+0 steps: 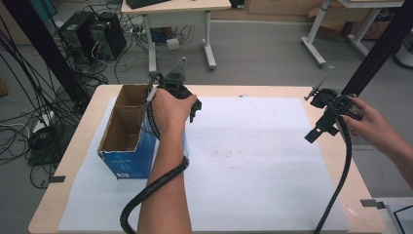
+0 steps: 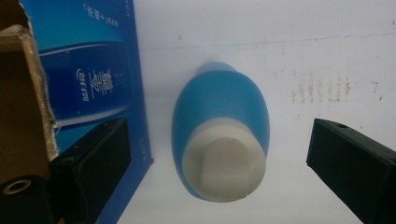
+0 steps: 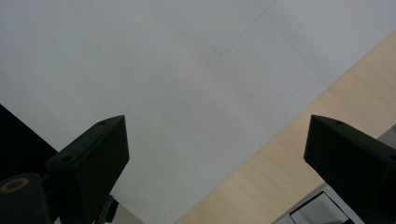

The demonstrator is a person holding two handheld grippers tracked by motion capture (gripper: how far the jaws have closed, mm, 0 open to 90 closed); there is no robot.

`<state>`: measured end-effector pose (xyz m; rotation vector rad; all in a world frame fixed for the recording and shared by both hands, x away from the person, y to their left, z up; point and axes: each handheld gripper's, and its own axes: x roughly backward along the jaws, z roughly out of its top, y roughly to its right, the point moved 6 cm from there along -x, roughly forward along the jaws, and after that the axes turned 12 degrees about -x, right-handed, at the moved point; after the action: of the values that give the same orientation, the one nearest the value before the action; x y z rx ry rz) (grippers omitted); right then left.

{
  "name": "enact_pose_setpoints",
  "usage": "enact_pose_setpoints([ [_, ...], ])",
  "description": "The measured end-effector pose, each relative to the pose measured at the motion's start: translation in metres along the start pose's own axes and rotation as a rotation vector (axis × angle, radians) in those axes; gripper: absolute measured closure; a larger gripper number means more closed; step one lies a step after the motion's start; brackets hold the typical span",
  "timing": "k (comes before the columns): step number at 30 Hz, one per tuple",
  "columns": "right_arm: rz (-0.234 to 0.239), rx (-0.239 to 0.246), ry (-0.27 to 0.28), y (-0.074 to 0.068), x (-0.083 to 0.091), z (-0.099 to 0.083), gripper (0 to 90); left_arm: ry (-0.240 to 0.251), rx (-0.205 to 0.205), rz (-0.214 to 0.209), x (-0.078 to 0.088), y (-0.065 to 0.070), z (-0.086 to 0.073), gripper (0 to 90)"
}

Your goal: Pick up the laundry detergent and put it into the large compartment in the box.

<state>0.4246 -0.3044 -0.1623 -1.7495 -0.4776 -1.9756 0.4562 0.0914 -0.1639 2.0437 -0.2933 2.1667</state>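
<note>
A blue bottle [image 2: 220,100] with a white cap [image 2: 223,164] stands upright on the white sheet, seen from above in the left gripper view. My left gripper [image 2: 217,140] is open above it, one black jaw on each side and neither touching it. Just left of the bottle is the blue printed side of an open cardboard box [image 2: 93,60]. In the high view, my left gripper [image 1: 192,105] hangs beside the box [image 1: 124,163] at its right wall. My right gripper [image 1: 317,130] is open and empty over the sheet's right edge; its own view has the gripper [image 3: 215,140] above paper and bare wood.
A white paper sheet [image 1: 253,161] covers most of the wooden table [image 1: 338,165]. Cables trail from both grippers across it. A white device [image 1: 400,214] sits off the near right corner. Beyond the far edge are a desk [image 1: 178,7], computer towers [image 1: 92,34] and floor cables.
</note>
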Motion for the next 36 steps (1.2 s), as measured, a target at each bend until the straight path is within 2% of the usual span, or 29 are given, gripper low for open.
enact_pose_setpoints([
  [10,0.002,0.003,-0.001,0.000,-0.001,-0.001,6.5,-0.016,-0.009,-0.004,-0.010,0.003,0.002,6.6],
  [24,0.010,-0.008,0.000,0.000,-0.002,0.000,6.5,-0.018,0.009,0.009,-0.015,0.003,0.002,7.7],
  [32,0.011,-0.004,-0.002,0.001,-0.003,0.001,6.5,-0.029,-0.009,0.017,-0.019,0.005,0.004,15.4],
  [34,0.011,-0.005,-0.001,0.001,-0.003,0.001,6.5,-0.030,-0.010,0.023,-0.020,0.006,0.004,18.6],
  [36,0.012,-0.003,0.000,0.001,-0.003,0.000,6.5,-0.019,-0.017,0.031,-0.020,0.007,0.003,26.4],
])
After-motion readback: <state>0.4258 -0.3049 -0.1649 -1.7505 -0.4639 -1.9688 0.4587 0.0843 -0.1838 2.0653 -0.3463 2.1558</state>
